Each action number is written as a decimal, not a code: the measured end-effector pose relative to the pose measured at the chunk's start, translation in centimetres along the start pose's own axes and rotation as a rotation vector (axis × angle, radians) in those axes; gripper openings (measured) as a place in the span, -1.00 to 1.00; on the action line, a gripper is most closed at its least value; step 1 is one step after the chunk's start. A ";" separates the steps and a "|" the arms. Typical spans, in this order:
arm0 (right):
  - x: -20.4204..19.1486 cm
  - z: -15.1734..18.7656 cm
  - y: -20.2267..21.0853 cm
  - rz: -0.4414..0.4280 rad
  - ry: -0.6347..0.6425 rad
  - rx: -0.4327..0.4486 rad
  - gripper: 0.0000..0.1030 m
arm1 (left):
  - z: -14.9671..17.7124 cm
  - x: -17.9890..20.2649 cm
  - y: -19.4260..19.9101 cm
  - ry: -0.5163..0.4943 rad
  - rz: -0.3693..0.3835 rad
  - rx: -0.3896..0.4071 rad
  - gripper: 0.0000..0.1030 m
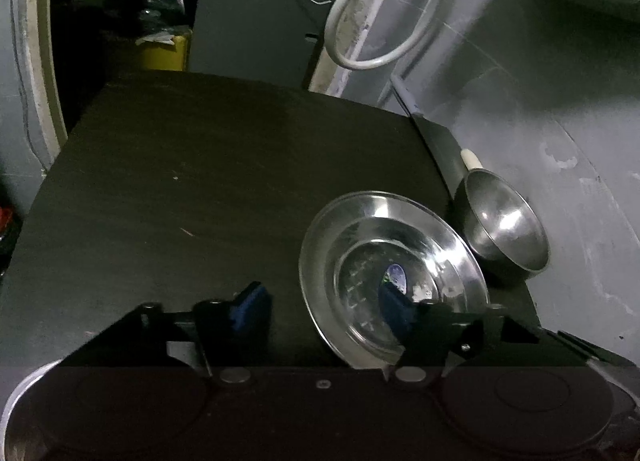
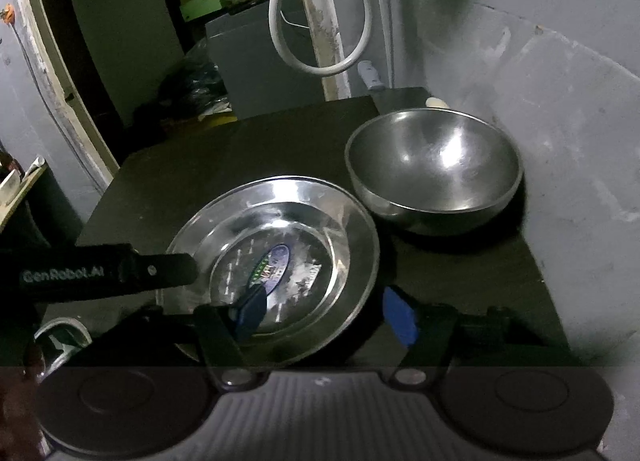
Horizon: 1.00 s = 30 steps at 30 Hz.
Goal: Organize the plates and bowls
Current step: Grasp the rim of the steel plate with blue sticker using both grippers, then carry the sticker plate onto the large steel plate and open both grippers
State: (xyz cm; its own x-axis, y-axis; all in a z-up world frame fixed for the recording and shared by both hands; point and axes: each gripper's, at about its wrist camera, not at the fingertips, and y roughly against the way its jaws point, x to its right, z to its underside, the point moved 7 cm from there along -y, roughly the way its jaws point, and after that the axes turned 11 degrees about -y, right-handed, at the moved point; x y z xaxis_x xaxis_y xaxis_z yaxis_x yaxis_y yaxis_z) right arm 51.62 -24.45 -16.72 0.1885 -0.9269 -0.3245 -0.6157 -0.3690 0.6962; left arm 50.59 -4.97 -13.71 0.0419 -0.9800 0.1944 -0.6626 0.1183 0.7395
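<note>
A steel plate (image 1: 372, 229) with a blue sticker lies on the dark table (image 1: 200, 181); it also shows in the right wrist view (image 2: 320, 213). A steel bowl (image 1: 504, 221) stands upright just right of it, near the wall, and shows in the right wrist view (image 2: 436, 169). My left gripper (image 1: 324, 307) is open, its right finger over the plate's near side, its left finger over bare table. My right gripper (image 2: 324, 313) is open and straddles the plate's near right rim, with its left finger over the plate's inside. The left gripper's finger (image 2: 120, 273) reaches in over the plate's left rim.
A grey wall (image 2: 560, 141) runs close along the table's right side. A white cable loop (image 1: 372, 21) hangs at the back. A yellow container (image 1: 164, 53) and dark bags sit beyond the table's far edge. Another steel rim (image 2: 60, 337) shows low at the left.
</note>
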 end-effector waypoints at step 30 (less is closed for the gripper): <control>-2.4 0.7 4.0 -0.004 -0.067 0.119 -0.49 | 0.5 -1.3 4.0 -0.099 0.088 0.052 -0.50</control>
State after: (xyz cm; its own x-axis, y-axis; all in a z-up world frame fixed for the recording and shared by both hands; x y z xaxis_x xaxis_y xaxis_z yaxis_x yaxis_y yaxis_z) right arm 48.18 -23.66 -13.62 0.1421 -0.9174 -0.3718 -0.7024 -0.3581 0.6151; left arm 47.55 -3.32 -11.28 -0.0904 -0.9775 0.1905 -0.6988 0.1985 0.6872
